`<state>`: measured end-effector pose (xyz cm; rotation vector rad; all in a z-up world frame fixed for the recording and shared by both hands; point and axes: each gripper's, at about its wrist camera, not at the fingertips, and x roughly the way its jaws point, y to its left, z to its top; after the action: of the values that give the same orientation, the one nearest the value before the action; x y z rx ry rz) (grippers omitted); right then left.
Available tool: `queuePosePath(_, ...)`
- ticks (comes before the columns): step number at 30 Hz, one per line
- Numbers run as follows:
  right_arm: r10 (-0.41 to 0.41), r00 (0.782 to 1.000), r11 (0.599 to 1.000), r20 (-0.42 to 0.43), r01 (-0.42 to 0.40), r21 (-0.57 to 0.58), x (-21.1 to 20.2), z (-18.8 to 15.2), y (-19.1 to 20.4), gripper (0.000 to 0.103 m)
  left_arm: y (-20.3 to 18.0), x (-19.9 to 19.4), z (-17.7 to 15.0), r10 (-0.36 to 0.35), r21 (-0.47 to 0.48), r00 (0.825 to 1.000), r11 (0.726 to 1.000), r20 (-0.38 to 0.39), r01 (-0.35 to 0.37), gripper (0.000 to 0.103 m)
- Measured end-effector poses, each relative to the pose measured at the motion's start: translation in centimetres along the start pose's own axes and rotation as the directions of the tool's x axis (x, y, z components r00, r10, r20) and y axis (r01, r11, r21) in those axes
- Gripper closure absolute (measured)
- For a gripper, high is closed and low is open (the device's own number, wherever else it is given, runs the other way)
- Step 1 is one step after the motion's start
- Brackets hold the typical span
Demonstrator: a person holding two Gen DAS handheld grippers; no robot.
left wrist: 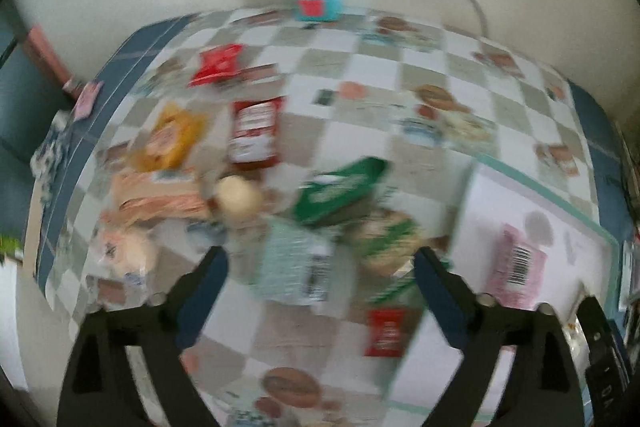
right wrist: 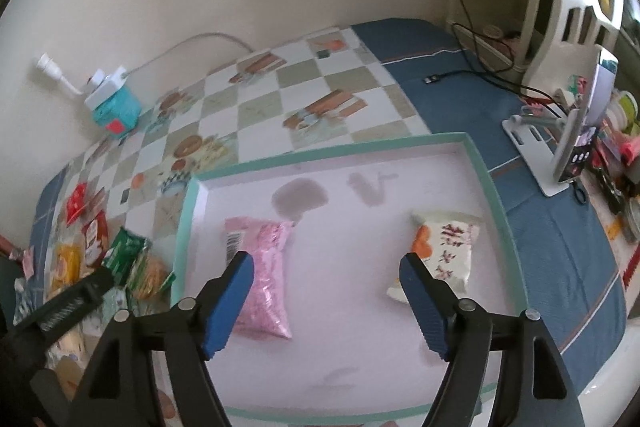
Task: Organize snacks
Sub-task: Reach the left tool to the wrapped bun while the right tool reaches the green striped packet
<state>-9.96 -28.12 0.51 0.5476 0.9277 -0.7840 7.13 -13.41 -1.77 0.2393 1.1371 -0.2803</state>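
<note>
Tray [right wrist: 496,187] holds 2 packets: pink [right wrist: 262,279], white [right wrist: 448,251].

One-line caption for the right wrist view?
Open right gripper above shallow green-rimmed tray holding pink foil packet and white snack packet.

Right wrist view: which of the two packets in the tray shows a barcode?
The pink packet on the left, with a barcode at its far end. The white packet on the right shows red characters and an orange patch instead.
</note>
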Motion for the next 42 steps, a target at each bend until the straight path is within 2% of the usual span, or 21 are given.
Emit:
queuePosePath(2,0.010,1.000,1.000,-0.001,-0.010,-0.029,-0.2,-0.3,0.9,0.012,2.2,-0.1,0.0,0.002,-0.054,1.000,0.999,0.006,-0.002,0.006)
queuePosePath(6,0.007,1.000,0.998,0.011,-0.006,-0.068,-0.8,-0.7,2.2,0.012,5.7,-0.5,-0.1,0.028,-0.122,0.999,0.992,0.018,-0.025,0.006)
queuePosePath(10,0.022,1.000,0.997,0.007,-0.021,-0.075,-1.2,-1.2,3.2,0.012,8.6,-0.6,-0.5,0.101,-0.147,0.994,0.984,0.029,-0.096,0.006)
queuePosePath(12,0.017,1.000,0.997,0.008,-0.016,-0.075,-1.3,-1.4,3.6,0.007,10.2,-0.4,-0.8,0.112,-0.164,0.994,0.981,0.020,-0.107,0.006)
queuePosePath(13,0.018,1.000,0.997,0.012,-0.017,-0.073,-1.4,-1.5,3.8,0.000,10.9,-0.2,-0.9,0.103,-0.173,0.995,0.980,0.006,-0.100,0.006)
queuePosePath(16,0.039,0.999,0.997,0.008,-0.038,-0.064,-1.5,-1.7,4.6,0.000,12.8,0.5,-1.5,0.057,-0.188,0.997,0.980,-0.042,-0.064,0.006)
queuePosePath(19,0.037,0.999,0.997,0.013,-0.036,-0.061,-1.6,-2.0,5.5,0.000,14.5,0.8,-2.0,0.058,-0.185,0.996,0.980,-0.062,-0.069,0.006)
queuePosePath(23,0.017,0.999,0.997,0.032,-0.014,-0.080,-2.0,-2.4,7.2,0.000,17.0,0.5,-1.9,0.053,-0.222,0.997,0.973,-0.050,-0.063,0.006)
queuePosePath(29,0.031,0.999,0.994,0.028,-0.028,-0.109,-1.9,-3.3,10.4,0.000,20.6,0.5,-1.4,0.028,-0.261,0.999,0.965,-0.036,-0.037,0.006)
queuePosePath(36,0.068,0.998,0.984,-0.003,-0.067,-0.164,-1.2,-4.6,15.3,0.000,25.4,2.0,-1.4,-0.035,-0.360,0.998,0.933,-0.059,0.011,0.006)
queuePosePath(42,0.110,0.993,0.973,-0.050,-0.118,-0.198,0.0,-5.9,19.0,0.000,27.6,3.1,-1.5,-0.073,-0.407,0.995,0.913,-0.074,0.037,0.006)
